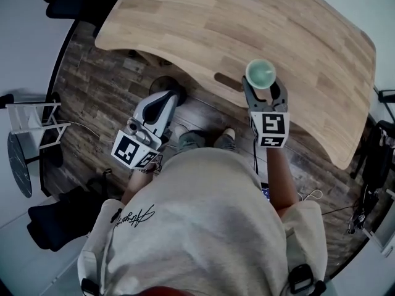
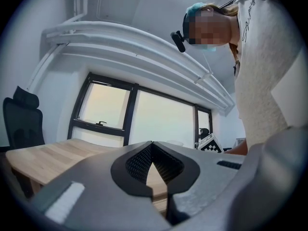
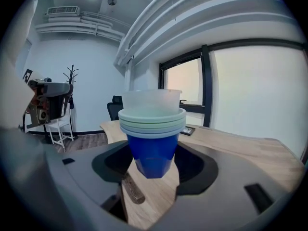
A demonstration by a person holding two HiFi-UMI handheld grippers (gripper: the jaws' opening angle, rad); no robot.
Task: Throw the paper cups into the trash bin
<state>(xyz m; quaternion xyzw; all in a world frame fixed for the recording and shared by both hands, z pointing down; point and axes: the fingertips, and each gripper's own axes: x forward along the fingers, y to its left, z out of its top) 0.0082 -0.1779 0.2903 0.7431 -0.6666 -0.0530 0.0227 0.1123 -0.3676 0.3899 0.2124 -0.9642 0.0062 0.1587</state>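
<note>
Presently the paper cups [image 3: 153,129] are being pinched upright by the right gripper [image 3: 153,170] over the table [image 1: 185,29] edge; the left gripper [image 2: 153,160] is being held pressed together, empty; no bin is being shown.

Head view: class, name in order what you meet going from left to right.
white stand → left gripper, jaws together → right gripper, jaws holding the stack of cups
</note>
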